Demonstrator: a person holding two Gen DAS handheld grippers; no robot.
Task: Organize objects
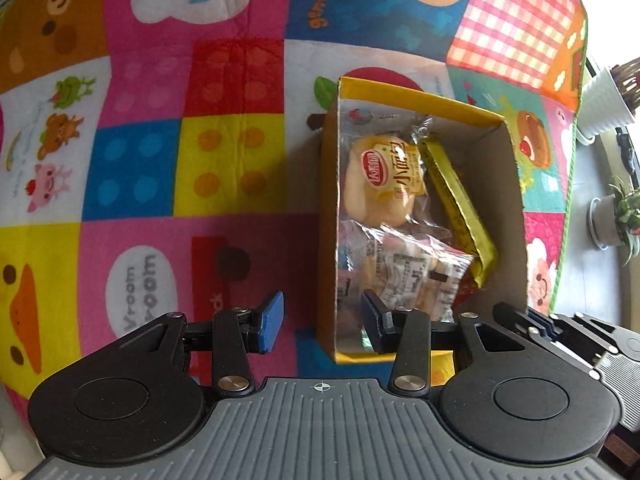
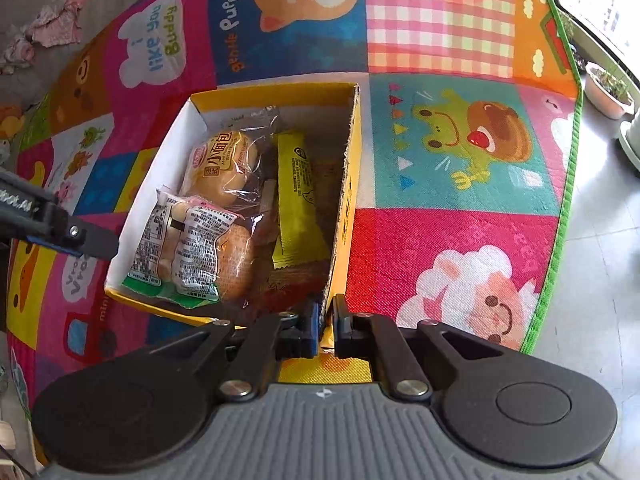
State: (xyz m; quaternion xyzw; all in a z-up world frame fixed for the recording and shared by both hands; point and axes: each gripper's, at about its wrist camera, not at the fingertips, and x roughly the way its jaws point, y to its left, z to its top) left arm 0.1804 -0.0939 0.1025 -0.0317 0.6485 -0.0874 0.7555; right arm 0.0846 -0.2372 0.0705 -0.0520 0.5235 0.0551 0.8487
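Snack packets (image 2: pixel 208 216) are crowding the open yellow box (image 2: pixel 348 200), leaving little room inside (only a dark gap along its right wall). The play mat (image 2: pixel 452 184) is lying bare right of the box, giving a tool free passage.

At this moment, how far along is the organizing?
Mostly done: bun packets and a yellow sachet lie inside the yellow box, and no loose snacks show on the mat. In hand: the right gripper pinches the box's wall; the left gripper straddles the opposite wall, open. Left: probably moving the box.
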